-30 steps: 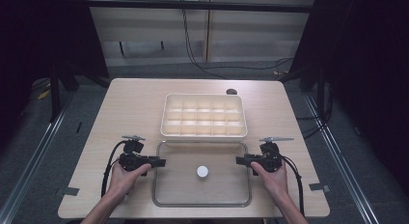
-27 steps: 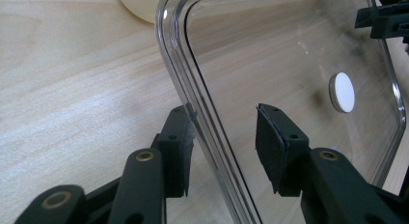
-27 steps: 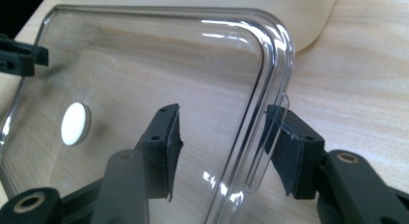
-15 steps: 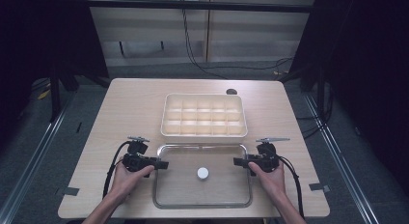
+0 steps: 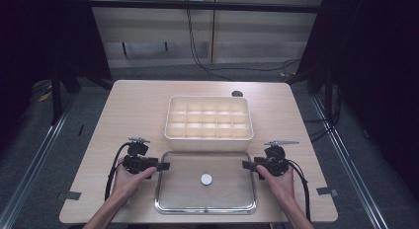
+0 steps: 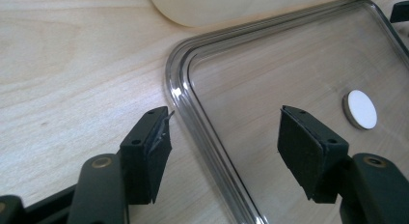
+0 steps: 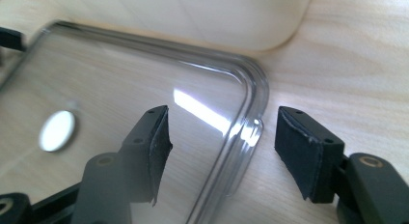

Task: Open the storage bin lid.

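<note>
Hands at the near edge, two of them, each holding one black two-jaw gripper. Left gripper (image 5: 163, 166) sits at the left rim of the clear rectangular plastic lid (image 5: 170, 202), jaws spread wide; in the left gripper view one pad (image 6: 147, 154) stands outside the rim over bare wood, the other over the clear panel, rim between them and untouched. Right gripper (image 5: 247, 165) mirrors it at the right rim, jaws likewise released; in the right gripper view the raised clear edge runs up between its two pads (image 7: 306, 149), no contact.

Lid lies flat on the pale wooden table (image 5: 128, 110), near-centre, one small round white disc (image 5: 206, 179) at its middle.

Just beyond the lid, touching or nearly so: one cream plastic compartment tray (image 5: 209, 138), a grid of three rows by five, fifteen cells, contents not discernible.

Farther still, one small dark round object (image 5: 237, 94) near the table's far edge, right of centre. Two bits of grey tape (image 5: 326, 191) on the near corners.
</note>
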{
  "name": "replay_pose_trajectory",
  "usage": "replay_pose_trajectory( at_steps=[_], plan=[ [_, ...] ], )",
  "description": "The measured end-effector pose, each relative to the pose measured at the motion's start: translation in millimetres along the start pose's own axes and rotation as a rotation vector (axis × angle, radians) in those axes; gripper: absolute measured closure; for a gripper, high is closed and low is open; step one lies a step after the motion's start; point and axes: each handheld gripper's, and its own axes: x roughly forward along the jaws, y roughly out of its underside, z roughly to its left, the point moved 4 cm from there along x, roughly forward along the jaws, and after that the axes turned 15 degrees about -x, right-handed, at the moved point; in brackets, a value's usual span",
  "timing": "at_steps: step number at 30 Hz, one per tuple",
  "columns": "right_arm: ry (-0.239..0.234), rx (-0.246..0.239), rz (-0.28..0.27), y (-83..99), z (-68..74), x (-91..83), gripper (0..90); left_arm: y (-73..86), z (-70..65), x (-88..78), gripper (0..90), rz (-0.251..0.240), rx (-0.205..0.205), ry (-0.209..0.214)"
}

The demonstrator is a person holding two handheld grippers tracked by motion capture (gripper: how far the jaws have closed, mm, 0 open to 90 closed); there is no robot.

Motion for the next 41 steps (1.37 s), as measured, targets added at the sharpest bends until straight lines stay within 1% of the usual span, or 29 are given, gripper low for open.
replay_pose_trajectory(
  at_steps=[3,4,6,9,10,12,13,14,15,16,17,18,19,22,23,24,25,26,30,32,33,34,35,36,37,38,39,40,41],
  plan=[
    [-0.006,0.002,-0.016,-0.8,-0.9,-2.2,36.8,-0.8,-0.2,-2.3,34.8,-0.007,0.000,0.001],
    [-0.023,0.005,-0.033,-2.0,-2.2,-4.5,36.5,-1.5,-0.7,-4.7,34.4,-0.012,0.011,0.005],
    [-0.023,-0.001,-0.050,-4.6,-3.1,-8.5,36.4,-3.6,-3.4,-10.6,34.2,-0.022,0.037,0.020],
    [-0.030,-0.011,-0.062,-9.2,-5.5,-13.3,36.0,-5.0,-3.7,-13.2,34.1,-0.013,0.047,0.010],
    [-0.035,-0.021,-0.091,-14.2,-8.3,-19.9,36.0,-7.4,-4.3,-18.8,33.7,-0.027,0.055,0.006],
    [-0.026,-0.028,-0.107,-17.4,-10.9,-26.5,35.6,-9.8,-5.9,-26.8,32.6,-0.056,0.061,0.017],
    [-0.026,-0.028,-0.107,-17.4,-10.9,-26.5,35.6,-9.8,-5.9,-26.8,32.3,-0.056,0.061,0.017],
    [-0.023,-0.034,-0.135,-19.1,-11.8,-34.2,35.1,-10.8,-6.4,-35.2,32.2,-0.089,0.082,0.020],
    [-0.023,-0.034,-0.135,-19.1,-11.8,-34.2,35.1,-10.8,-6.4,-35.2,32.0,-0.089,0.082,0.020],
    [-0.013,-0.044,-0.153,-19.2,-11.7,-41.8,34.8,-9.3,-5.7,-42.5,31.7,-0.110,0.085,0.023],
    [-0.013,-0.044,-0.153,-19.2,-11.7,-41.8,34.8,-9.3,-5.7,-42.5,30.5,-0.110,0.085,0.023],
    [-0.006,-0.044,-0.170,-17.8,-11.5,-48.6,34.5,-5.9,-4.5,-48.4,29.0,-0.136,0.090,0.017],
    [-0.006,-0.044,-0.170,-17.8,-11.5,-48.6,34.5,-5.9,-4.5,-48.4,28.8,-0.136,0.090,0.017],
    [0.014,-0.063,-0.187,-12.9,-8.8,-60.7,33.9,0.7,-2.6,-53.6,29.1,-0.140,0.114,0.006],
    [0.014,-0.063,-0.187,-12.9,-8.8,-60.7,33.9,3.2,-1.8,-55.3,29.1,-0.139,0.118,0.002],
    [0.016,-0.076,-0.195,-9.4,-6.6,-65.5,33.9,7.9,0.2,-58.9,29.1,-0.141,0.116,-0.002],
    [0.016,-0.076,-0.195,-9.4,-6.6,-65.5,33.9,7.9,0.2,-58.9,29.1,-0.141,0.116,-0.002],
    [0.025,-0.076,-0.199,-5.1,-4.4,-70.7,33.1,13.1,3.1,-63.9,29.1,-0.158,0.115,-0.001],
    [0.029,-0.075,-0.213,2.5,-2.7,-77.7,33.0,21.6,7.1,-67.6,29.2,-0.168,0.110,-0.002],
    [0.044,-0.061,-0.216,12.7,-3.3,-84.2,32.5,31.0,11.7,-70.0,29.5,-0.151,0.111,-0.002],
    [0.044,-0.061,-0.216,12.7,-3.3,-84.2,32.5,31.0,11.7,-70.0,29.6,-0.151,0.111,-0.002],
    [0.057,-0.055,-0.218,19.6,-4.5,-88.1,32.5,38.0,16.8,-72.4,29.8,-0.170,0.099,0.003],
    [0.057,-0.055,-0.218,19.6,-4.5,-88.1,32.5,38.0,16.8,-72.4,29.9,-0.170,0.099,0.003],
    [0.058,-0.037,-0.226,25.4,-7.1,-89.5,32.4,42.4,20.8,-73.8,30.0,-0.189,0.081,-0.005],
    [0.067,-0.035,-0.219,28.0,-8.2,-89.0,32.4,42.4,20.8,-73.8,30.0,-0.189,0.081,-0.005],
    [0.077,-0.037,-0.212,30.0,-9.5,-88.1,32.3,41.5,21.9,-76.7,30.0,-0.202,0.085,0.005],
    [0.077,-0.037,-0.212,30.0,-9.5,-88.1,32.3,41.5,21.9,-76.7,30.1,-0.202,0.085,0.005],
    [0.078,-0.038,-0.206,31.5,-11.7,-86.4,32.1,39.2,23.7,-79.2,30.2,-0.226,0.068,0.009],
    [0.078,-0.038,-0.206,31.5,-11.7,-86.4,32.1,39.2,23.7,-79.2,30.1,-0.226,0.068,0.009]
  ],
)
